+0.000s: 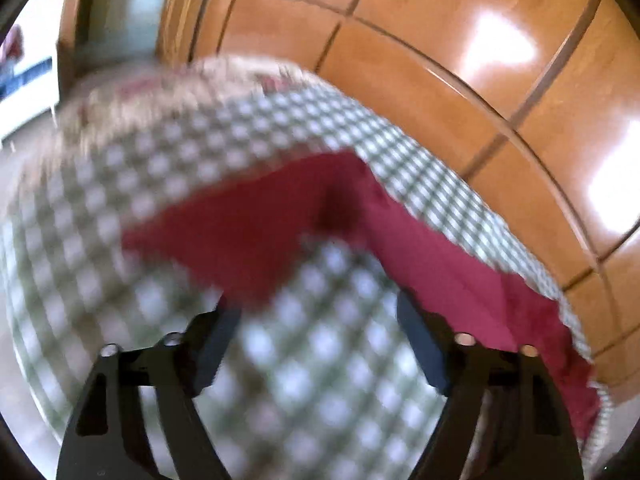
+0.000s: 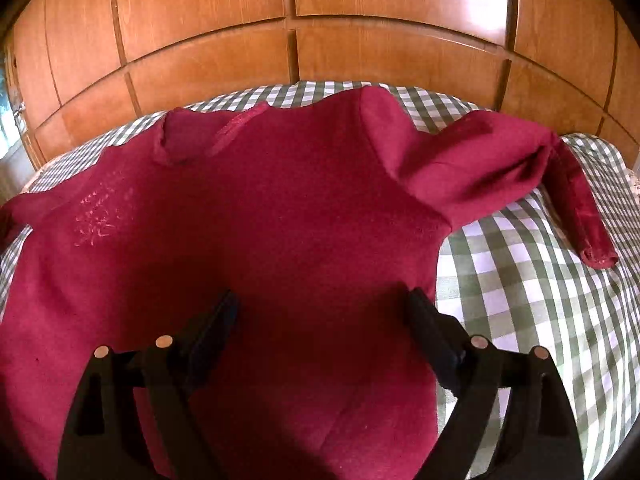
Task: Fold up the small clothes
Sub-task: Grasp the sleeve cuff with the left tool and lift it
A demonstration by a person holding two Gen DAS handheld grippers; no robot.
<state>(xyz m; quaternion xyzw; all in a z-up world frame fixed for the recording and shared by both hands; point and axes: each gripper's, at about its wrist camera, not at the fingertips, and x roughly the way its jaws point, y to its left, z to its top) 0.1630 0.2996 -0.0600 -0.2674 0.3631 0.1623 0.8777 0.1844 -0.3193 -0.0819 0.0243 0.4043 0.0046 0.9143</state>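
I see wooden cabinet doors [image 2: 320, 20] beyond the green checked bedcover [image 2: 540, 280], where the red top [image 2: 260, 220] lies spread, one sleeve flung right. My right gripper [image 2: 324, 300] hovers over it, jaws wide, empty; my left gripper [image 1: 316, 304] likewise gapes above bare cover.

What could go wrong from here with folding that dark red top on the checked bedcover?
The dark red long-sleeved top lies spread out, but its far sleeve is kinked, with the cuff doubled back; folding now might trap that crease. Both the left gripper and right gripper are open and hold nothing, so a closing jaw could also pinch the green-and-white checked bedcover. The left view is blurred, so aiming there looks uncertain.
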